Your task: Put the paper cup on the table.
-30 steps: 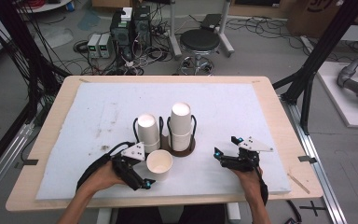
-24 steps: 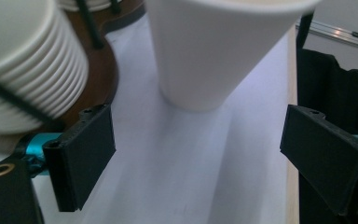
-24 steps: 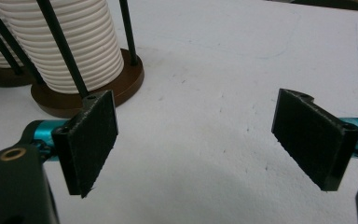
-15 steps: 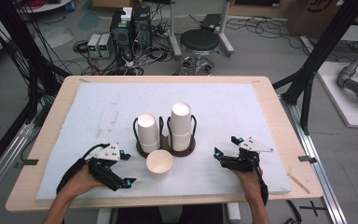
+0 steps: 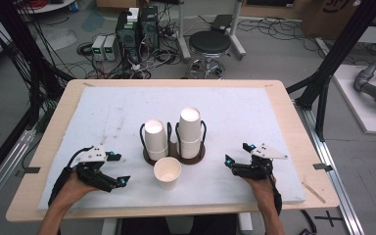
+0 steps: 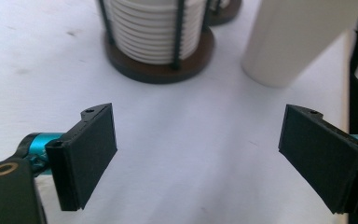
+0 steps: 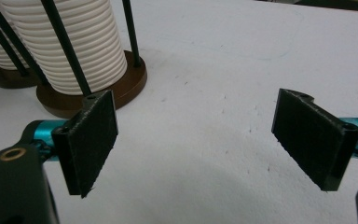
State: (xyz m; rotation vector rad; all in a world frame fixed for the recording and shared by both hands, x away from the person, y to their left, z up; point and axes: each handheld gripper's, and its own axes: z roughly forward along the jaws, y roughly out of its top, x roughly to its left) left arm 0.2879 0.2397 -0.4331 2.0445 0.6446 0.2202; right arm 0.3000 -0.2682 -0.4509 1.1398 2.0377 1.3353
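The left gripper (image 5: 120, 169), jaws spread and empty, is shown drawn back leftward from the single paper cup (image 5: 167, 172), left upright just before the two cup holders (image 5: 174, 155), suggesting its placement is finished, while the right gripper (image 5: 236, 153) rests open.
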